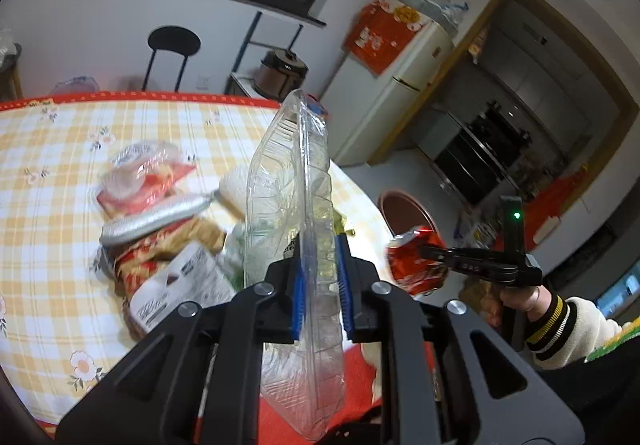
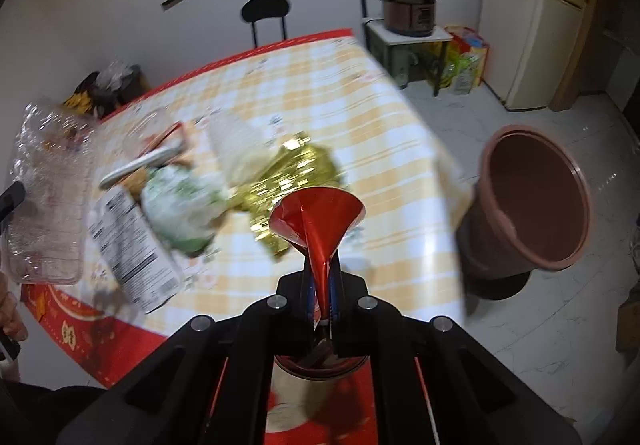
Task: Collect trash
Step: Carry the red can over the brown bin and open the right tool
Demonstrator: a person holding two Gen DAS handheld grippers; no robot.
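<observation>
No print is legible, even on the white label.

Bare checked tablecloth beyond the litter pile; bin mouth unobstructed.

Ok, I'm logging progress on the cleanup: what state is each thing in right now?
Left hand-held gripper: shut on clear plastic container, lifted.
Right hand-held gripper: shut on red wrapper, lifted.
Brown bin: upright on the floor, open, inside looks bare.
Gold wrapper: lying on the table.

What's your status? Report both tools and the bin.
Left tool shut on clear clamshell. Right tool shut on red wrapper. Bin open, unobstructed.
</observation>
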